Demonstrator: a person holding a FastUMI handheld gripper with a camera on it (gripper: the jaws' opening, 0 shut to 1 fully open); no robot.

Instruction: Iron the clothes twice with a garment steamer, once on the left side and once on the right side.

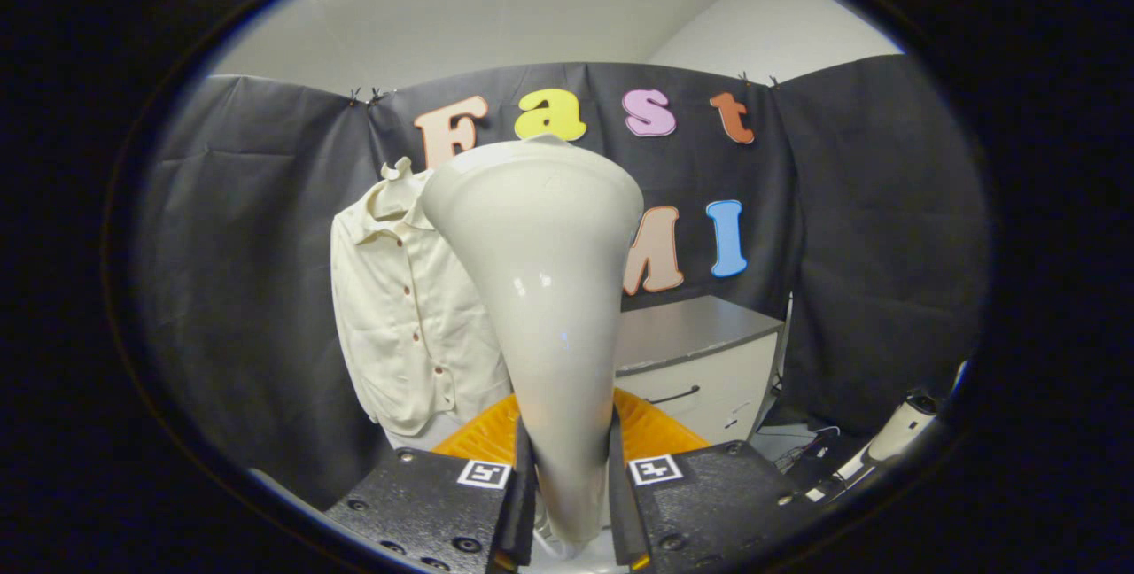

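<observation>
Glossy cream plastic between the two fingers: steamer head (pixel 540 290), clamped at its narrow neck by the hand-held gripper (pixel 571 477), nearly closed, both fingers pressed flat against the neck on either side. Held low on the neck, probably so that the broad flared end stands up and forward, free to meet the cloth, with the grip kept away from where steam would come out. Tilted a little, wide end uppermost, face turned away toward the booth's back wall.

Just beyond the fingers, an orange ribbed thing (pixel 483 432), partly hidden behind the neck; cannot tell what exactly, perhaps a crate or a stand for the steamer.

Farther off, to the left of the steamer head, pale cream shirt (pixel 403 308) with small dark buttons, hung upright by its collar against the black cloth wall, front facing out, presumably so that both halves can be stroked top to bottom. Right half of the shirt covered by the steamer head; whether touching or apart cannot be told, though a clear gap seems likely.

To the right and farther back, grey-topped cabinet (pixel 700 361) with a drawer handle, well apart from the shirt. Off to the far right, low down, a white device with cables (pixel 895 432); too small to identify.

Judged from this: steamer in hand, no pass on either side yet evident
</observation>
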